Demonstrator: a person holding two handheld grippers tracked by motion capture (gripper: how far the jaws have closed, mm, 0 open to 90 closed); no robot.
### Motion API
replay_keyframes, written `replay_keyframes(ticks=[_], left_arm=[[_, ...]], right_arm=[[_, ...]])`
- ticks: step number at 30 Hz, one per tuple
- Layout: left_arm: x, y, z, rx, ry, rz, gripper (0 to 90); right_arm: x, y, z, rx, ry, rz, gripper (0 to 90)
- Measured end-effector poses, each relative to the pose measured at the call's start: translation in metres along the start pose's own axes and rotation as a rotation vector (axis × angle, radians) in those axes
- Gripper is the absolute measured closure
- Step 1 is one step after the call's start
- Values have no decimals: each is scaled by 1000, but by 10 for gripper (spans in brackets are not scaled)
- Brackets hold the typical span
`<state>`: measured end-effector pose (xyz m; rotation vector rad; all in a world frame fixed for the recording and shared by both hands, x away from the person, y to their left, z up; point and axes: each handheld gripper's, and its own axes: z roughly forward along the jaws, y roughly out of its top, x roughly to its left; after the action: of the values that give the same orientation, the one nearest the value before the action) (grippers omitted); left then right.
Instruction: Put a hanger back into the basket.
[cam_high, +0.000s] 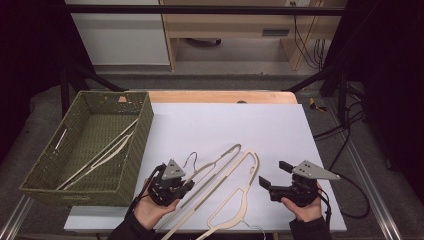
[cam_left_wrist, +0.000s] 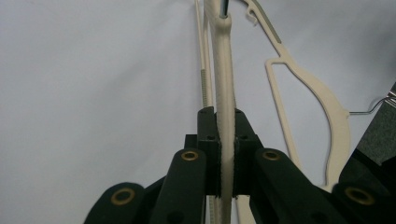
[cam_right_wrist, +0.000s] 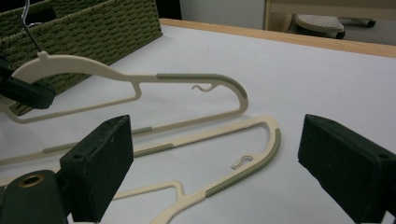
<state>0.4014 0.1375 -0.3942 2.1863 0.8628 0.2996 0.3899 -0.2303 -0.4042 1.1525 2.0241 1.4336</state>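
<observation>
Two cream plastic hangers lie on a white sheet (cam_high: 225, 120). My left gripper (cam_high: 186, 187) (cam_left_wrist: 226, 126) is shut on one arm of the nearer-left hanger (cam_high: 220, 162) (cam_left_wrist: 223, 70), close to its wire hook; its far end is raised a little in the right gripper view (cam_right_wrist: 140, 79). The second hanger (cam_high: 255, 167) (cam_left_wrist: 327, 107) (cam_right_wrist: 261, 140) lies flat beside it, to the right. My right gripper (cam_high: 274, 174) (cam_right_wrist: 219, 163) is open wide just right of that hanger, with nothing between its pads (cam_right_wrist: 98, 168).
A green woven basket (cam_high: 145, 120) (cam_right_wrist: 93, 28) stands at the left edge of the sheet with another cream hanger (cam_high: 107, 150) inside. The wooden table edge (cam_high: 220, 96) runs along the back. Black frame bars and cables surround the table.
</observation>
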Motion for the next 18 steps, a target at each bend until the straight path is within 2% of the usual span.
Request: replay_keyframes(ticks=[12,18], left_arm=[[7,11,-41,-125,-4,23,857],[11,18,-56,-162,0,42,857]], right_arm=[[0,-3,-1,-2,14,-28,69],[-3,-2,-4,-13,5,-20,63]])
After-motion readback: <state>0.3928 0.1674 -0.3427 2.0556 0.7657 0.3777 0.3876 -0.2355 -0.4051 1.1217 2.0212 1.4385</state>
